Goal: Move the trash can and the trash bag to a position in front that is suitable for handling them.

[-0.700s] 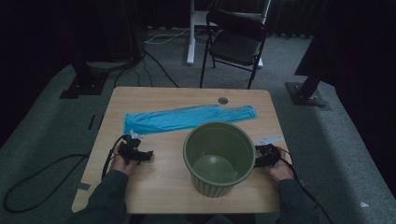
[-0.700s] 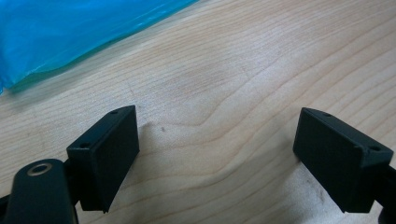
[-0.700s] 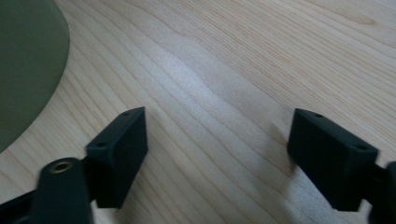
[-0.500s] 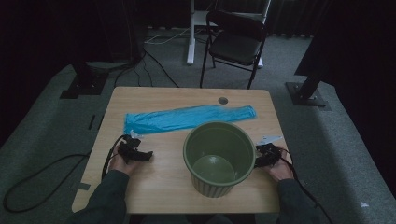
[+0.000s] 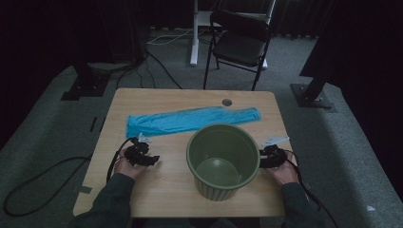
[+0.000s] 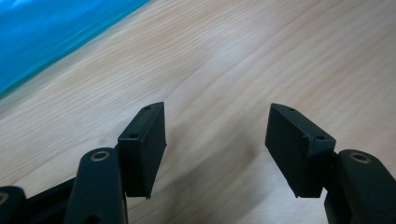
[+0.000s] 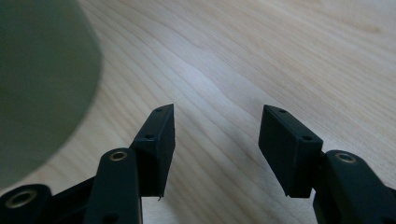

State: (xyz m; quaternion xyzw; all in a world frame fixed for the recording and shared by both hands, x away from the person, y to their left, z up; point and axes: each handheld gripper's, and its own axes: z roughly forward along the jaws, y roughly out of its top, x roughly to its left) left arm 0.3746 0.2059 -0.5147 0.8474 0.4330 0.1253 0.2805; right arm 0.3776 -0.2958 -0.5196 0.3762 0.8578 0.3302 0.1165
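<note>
A large olive-green ribbed bucket [image 5: 223,159] stands upright and empty on the wooden table [image 5: 161,97], near its front right. Behind it a long flat blue plastic bag [image 5: 190,119] lies across the table. My left gripper [image 5: 151,160] rests low on the table left of the bucket, jaws open on bare wood [image 6: 217,135], with the blue bag [image 6: 51,32] at the upper left of its own view. My right gripper [image 5: 261,159] sits close beside the bucket's right wall, open and holding nothing [image 7: 217,140]; the bucket's wall [image 7: 37,84] shows at the left of its view.
A round cable hole [image 5: 227,102] sits near the table's far edge. A black folding chair [image 5: 240,45] stands behind the table, with stand bases [image 5: 313,95] and cables [image 5: 157,57] on the grey carpet. Bare wood lies between the left gripper and the bucket.
</note>
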